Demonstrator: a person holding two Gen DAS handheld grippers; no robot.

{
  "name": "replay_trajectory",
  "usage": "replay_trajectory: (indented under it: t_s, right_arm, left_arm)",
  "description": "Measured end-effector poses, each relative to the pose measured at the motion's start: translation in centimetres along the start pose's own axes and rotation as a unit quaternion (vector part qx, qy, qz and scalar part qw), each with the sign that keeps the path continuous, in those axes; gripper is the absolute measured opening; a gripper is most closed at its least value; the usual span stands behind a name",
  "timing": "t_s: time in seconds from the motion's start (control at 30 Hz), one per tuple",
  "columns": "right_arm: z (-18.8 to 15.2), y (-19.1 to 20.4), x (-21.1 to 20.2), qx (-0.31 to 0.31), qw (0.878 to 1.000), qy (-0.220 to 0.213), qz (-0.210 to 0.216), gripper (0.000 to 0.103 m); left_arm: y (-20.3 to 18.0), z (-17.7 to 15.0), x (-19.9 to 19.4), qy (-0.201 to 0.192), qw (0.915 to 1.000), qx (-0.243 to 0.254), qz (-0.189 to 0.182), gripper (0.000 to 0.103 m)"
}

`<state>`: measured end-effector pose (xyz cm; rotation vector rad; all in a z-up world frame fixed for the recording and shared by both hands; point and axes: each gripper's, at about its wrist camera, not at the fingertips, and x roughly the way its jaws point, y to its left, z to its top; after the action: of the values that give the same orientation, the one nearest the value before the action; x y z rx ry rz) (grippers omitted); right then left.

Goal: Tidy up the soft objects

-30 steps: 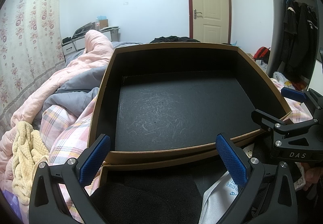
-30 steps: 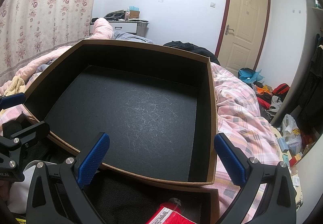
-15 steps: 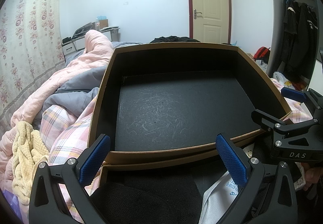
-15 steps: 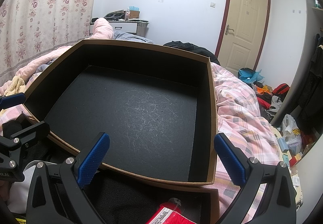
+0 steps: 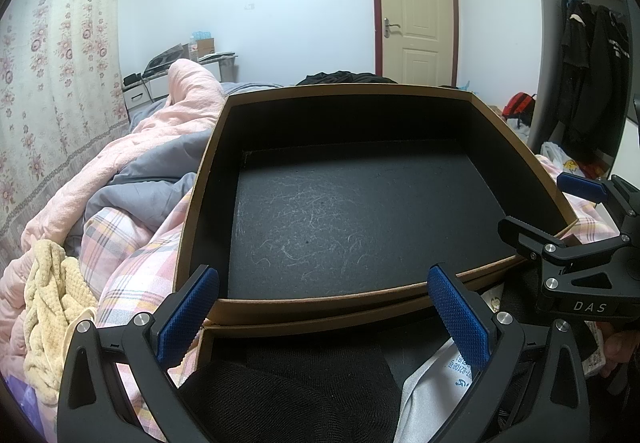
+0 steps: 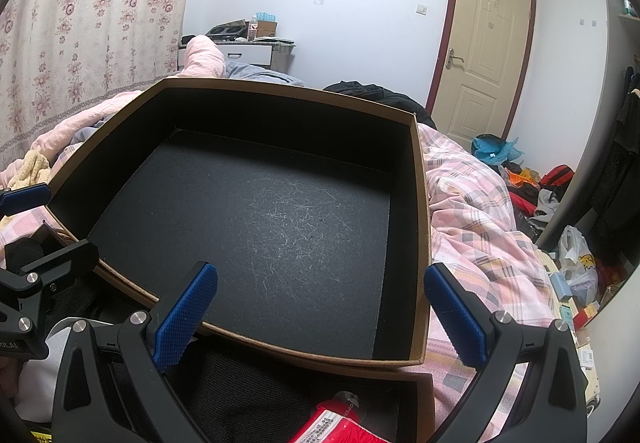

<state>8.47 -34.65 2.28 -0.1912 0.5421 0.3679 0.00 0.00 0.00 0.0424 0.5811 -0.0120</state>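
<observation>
Just this side of the empty box (image 5: 360, 219), black cloth (image 5: 288, 399) and packets in a second box; yellow towel (image 5: 52, 323) well left on the bed (image 6: 480, 203). Left gripper (image 5: 324, 315) and right gripper (image 6: 320, 315) spread apart, holding nothing. Risk: snagging the rim, tipping the box

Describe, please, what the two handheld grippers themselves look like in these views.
Both the left gripper and the right gripper have matte black angular frames with silver screws and two fingers tipped with blue knurled pads. The right gripper's body bears white "DAS" lettering.
</observation>
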Motion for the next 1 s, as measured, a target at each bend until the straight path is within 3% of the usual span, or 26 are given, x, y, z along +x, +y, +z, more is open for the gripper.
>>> replay_trajectory:
  t_s: [1.0]
  right_arm:
    - [0.09,-0.13,0.07,0.0,1.0,0.0,0.0,0.102]
  left_arm:
    - [-0.04,0.0,-0.05,0.004,1.0,0.003,-0.001,0.103]
